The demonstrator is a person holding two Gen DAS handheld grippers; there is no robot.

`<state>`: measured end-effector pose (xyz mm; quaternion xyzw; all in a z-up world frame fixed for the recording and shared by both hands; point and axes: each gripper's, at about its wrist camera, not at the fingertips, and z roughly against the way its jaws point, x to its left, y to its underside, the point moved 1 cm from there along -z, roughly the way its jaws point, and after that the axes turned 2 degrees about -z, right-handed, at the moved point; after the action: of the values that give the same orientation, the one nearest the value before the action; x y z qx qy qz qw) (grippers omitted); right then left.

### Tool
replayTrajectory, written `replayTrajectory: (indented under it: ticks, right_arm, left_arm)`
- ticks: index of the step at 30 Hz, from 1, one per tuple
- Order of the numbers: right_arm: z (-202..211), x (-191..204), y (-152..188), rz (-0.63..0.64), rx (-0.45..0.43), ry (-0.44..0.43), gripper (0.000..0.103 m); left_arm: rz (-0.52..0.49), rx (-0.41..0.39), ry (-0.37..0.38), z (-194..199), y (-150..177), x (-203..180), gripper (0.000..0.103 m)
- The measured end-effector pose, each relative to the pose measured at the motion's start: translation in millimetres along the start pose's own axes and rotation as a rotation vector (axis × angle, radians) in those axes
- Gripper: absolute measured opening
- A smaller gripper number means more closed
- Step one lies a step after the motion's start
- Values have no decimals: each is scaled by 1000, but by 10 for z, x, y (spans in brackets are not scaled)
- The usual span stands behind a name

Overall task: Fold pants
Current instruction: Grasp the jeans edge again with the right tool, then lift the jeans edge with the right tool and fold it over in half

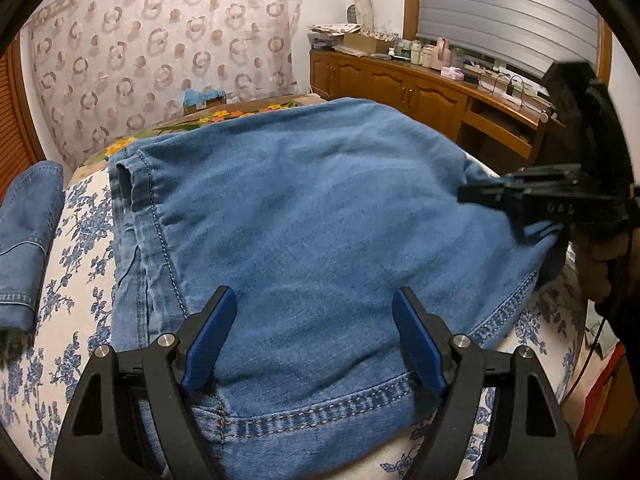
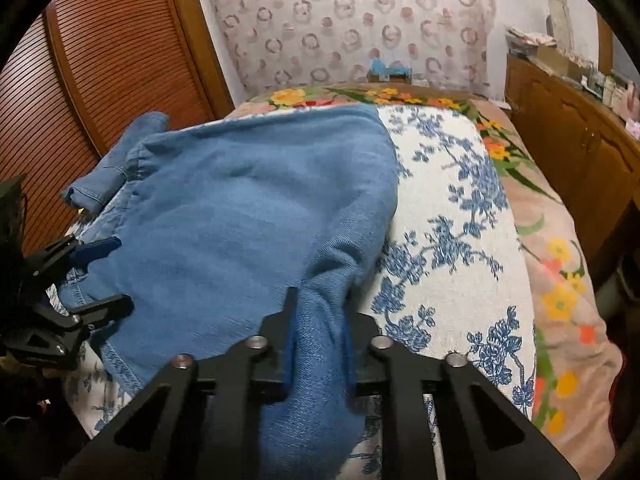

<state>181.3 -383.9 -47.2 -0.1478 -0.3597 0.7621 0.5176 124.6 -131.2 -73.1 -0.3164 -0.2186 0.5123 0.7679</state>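
Blue denim pants point(image 1: 312, 216) lie folded on a bed with a white and blue floral cover point(image 1: 76, 264). My left gripper point(image 1: 316, 320) is open, its blue-padded fingers spread wide just above the hem edge of the pants, holding nothing. My right gripper point(image 2: 320, 320) is shut on a bunched fold of the pants point(image 2: 240, 216) at their right corner, lifting it slightly. The right gripper shows at the right of the left wrist view point(image 1: 472, 194). The left gripper shows at the left of the right wrist view point(image 2: 108, 276).
A second folded denim piece point(image 1: 24, 240) lies at the bed's left edge. A flowered quilt point(image 2: 560, 280) covers the bed's far and right side. A wooden cabinet point(image 1: 420, 92) with clutter stands right. A louvered wooden door point(image 2: 100, 60) is on the left.
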Motion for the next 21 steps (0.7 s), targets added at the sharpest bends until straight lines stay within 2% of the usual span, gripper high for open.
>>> replayTrajectory:
  ticks: [5, 10, 15, 21]
  right_arm:
    - [243, 134, -79, -6, -89, -38, 10]
    - [445, 375, -175, 34, -163, -94, 10]
    - [520, 635, -264, 97, -191, -148, 9]
    - [411, 952, -354, 161, -187, -198, 9]
  left_arm:
    - [-8, 11, -14, 118, 112, 39, 81]
    - [39, 1, -14, 298, 250, 218, 81]
    - [69, -19, -29, 499, 306, 356, 81]
    - [119, -56, -71, 701, 337, 610, 81]
